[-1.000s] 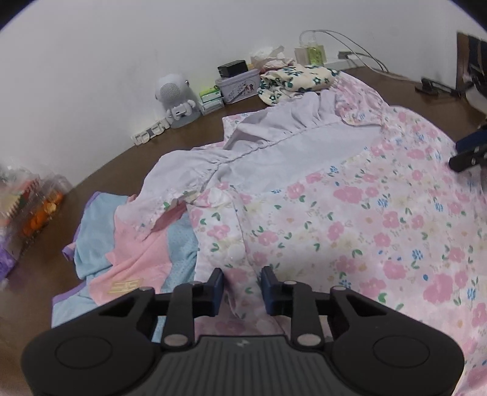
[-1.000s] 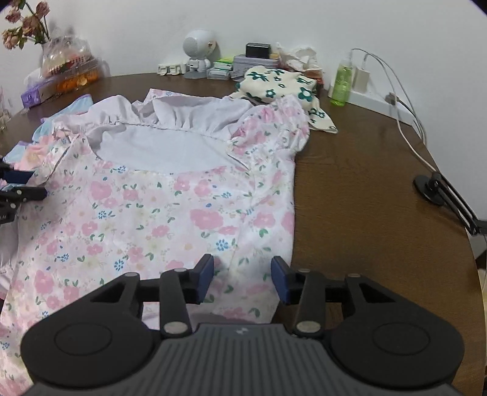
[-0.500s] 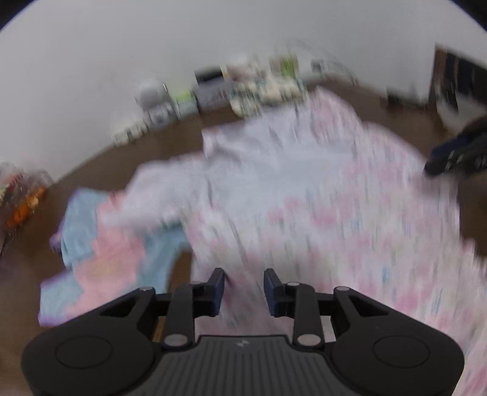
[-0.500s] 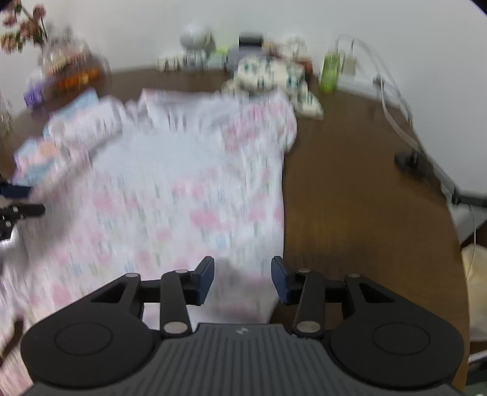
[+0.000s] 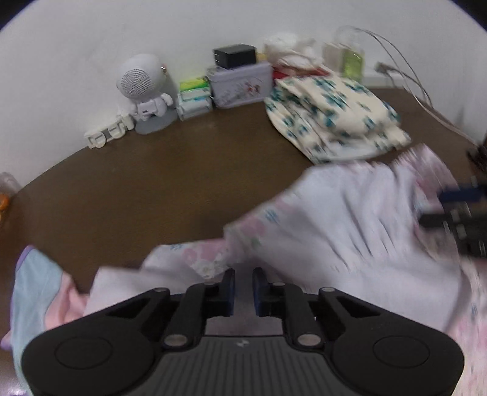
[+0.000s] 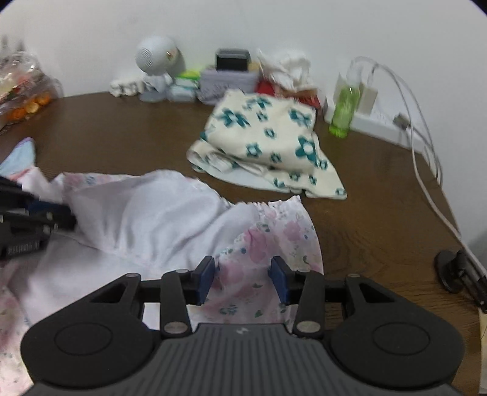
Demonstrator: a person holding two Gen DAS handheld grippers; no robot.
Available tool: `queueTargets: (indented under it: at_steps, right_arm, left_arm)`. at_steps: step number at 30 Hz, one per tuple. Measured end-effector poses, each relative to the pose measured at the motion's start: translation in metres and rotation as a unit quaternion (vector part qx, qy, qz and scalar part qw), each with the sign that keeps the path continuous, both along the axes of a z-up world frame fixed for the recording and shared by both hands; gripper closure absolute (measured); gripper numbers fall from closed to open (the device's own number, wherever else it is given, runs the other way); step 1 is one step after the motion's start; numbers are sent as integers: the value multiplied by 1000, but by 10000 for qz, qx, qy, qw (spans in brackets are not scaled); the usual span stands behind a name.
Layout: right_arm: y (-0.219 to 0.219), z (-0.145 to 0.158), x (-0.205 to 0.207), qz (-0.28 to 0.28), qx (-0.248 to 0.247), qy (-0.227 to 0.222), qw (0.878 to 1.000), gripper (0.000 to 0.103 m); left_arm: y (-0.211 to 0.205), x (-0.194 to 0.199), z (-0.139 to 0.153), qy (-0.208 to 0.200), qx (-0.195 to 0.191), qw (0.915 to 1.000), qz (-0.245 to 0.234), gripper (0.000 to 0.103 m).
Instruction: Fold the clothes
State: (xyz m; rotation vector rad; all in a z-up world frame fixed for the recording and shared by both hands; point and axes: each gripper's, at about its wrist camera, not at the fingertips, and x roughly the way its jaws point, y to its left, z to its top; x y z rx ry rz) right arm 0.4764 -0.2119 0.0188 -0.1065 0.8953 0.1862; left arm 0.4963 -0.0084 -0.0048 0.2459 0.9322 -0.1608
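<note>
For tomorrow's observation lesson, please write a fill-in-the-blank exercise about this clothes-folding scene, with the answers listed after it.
1. The flowers on the folded cream garment are ____.
2. The bottle near the white cables holds a ____ liquid.
3. The pink floral garment lies on a ____ wooden table.
4. The round speaker figure stands against the ____.

Missing words: teal; green; brown; wall

A round dark brown wooden table (image 6: 380, 213) stood against a plain white wall (image 6: 274, 24). Along the wall, at the table's far edge, sat a white astronaut-shaped speaker (image 5: 143, 88), with a grey tin box (image 5: 240, 82) just to its right and a black charger (image 5: 234, 56) on top of that box. Farther right of the speaker stood a green bottle (image 6: 344, 112) beside a white power strip (image 6: 374, 125), white cables (image 6: 426, 158) trailing from it. The light was soft and even.
</note>
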Motion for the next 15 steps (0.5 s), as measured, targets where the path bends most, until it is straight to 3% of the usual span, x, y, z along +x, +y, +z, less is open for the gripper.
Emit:
queueTargets:
  at_steps: [7,10,12,13,14,15]
  right_arm:
    - [-11,-10,-7,60,220,-37,9997,62]
    - [-13,-8,-9,22,299,-60,9995,62]
    - [-18,-3,-12,-24,462,-130,9988,61]
    - [-22,2,-15,-41,540,-230,9983,61]
    - [-24,7,-17,-67,551,-332,9979,58]
    - [-27,11,-19,-105,506,-441,9977,55]
  left_arm:
    - [11,47,13,-781,-159,9937,793,88]
    - [21,58,14,-856,-430,9878,1225,88]
    - [26,54,18,-742,-713,9887,1086,85]
    - [27,49,22,-712,-835,9899,901,82]
    - [27,42,26,-654,-894,9916,670,70]
    - [26,33,30,-579,-891,9935,403,49]
